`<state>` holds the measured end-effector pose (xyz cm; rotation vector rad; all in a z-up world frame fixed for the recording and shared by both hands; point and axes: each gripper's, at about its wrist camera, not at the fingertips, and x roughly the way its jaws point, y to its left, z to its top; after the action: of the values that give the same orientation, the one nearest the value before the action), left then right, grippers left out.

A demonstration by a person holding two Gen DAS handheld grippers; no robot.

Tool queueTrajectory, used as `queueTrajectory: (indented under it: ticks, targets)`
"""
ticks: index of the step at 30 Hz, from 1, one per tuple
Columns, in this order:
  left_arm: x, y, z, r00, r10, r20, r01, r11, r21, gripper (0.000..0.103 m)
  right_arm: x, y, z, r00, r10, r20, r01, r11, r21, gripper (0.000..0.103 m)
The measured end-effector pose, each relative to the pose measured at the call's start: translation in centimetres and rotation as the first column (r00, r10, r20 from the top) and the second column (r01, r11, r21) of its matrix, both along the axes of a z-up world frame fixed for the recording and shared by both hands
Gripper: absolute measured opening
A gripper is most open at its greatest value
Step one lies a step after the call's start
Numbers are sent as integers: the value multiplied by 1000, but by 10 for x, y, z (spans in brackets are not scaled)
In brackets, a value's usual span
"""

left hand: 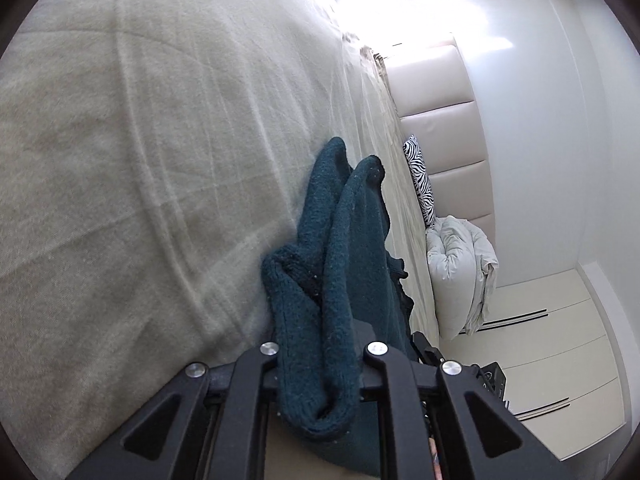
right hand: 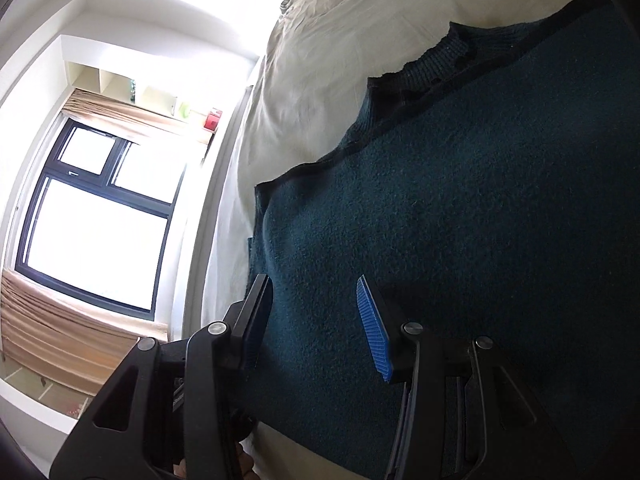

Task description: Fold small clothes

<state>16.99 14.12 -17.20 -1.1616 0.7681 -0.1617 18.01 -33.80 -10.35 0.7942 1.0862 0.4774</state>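
Observation:
A dark teal knitted sweater point(left hand: 344, 248) lies on the beige bed sheet point(left hand: 140, 140). In the left wrist view my left gripper point(left hand: 320, 364) is shut on a bunched fold of the sweater, which drapes over and hides the fingertips. In the right wrist view the sweater point(right hand: 460, 208) lies spread flat, its ribbed collar point(right hand: 444, 56) toward the top. My right gripper point(right hand: 316, 320) is open just above the flat knit, blue pads point(right hand: 374, 328) apart, holding nothing.
A zebra-print pillow point(left hand: 420, 180) and a rumpled white duvet point(left hand: 460, 272) lie by the padded headboard point(left hand: 444, 128). A window point(right hand: 100, 208) with tan curtains and a shelf point(right hand: 132, 88) are beyond the bed edge. White wardrobe doors point(left hand: 560, 344) stand at the right.

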Motion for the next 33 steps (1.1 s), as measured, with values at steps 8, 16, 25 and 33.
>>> queueTrajectory:
  ticks: [8,16,25,33]
  targets:
    - [10,-17,32,998,-34,46,27,988,153,13,-9,-19,-7,1000,16,-1,-16,997,80,41]
    - [30,-114,109,948,-264,180,147,860,488,13,-30,-122,5,992,-125,5,121,966,227,44]
    - [32,-271,71,793,-609,31,401,558,726,13,-43,-219,-14,978,-199,-54,205,909,364,55]
    - [19,-270,60,791,-611,43,372,535,759,13,-30,-210,-16,988,-134,-80,153,932,329,54]
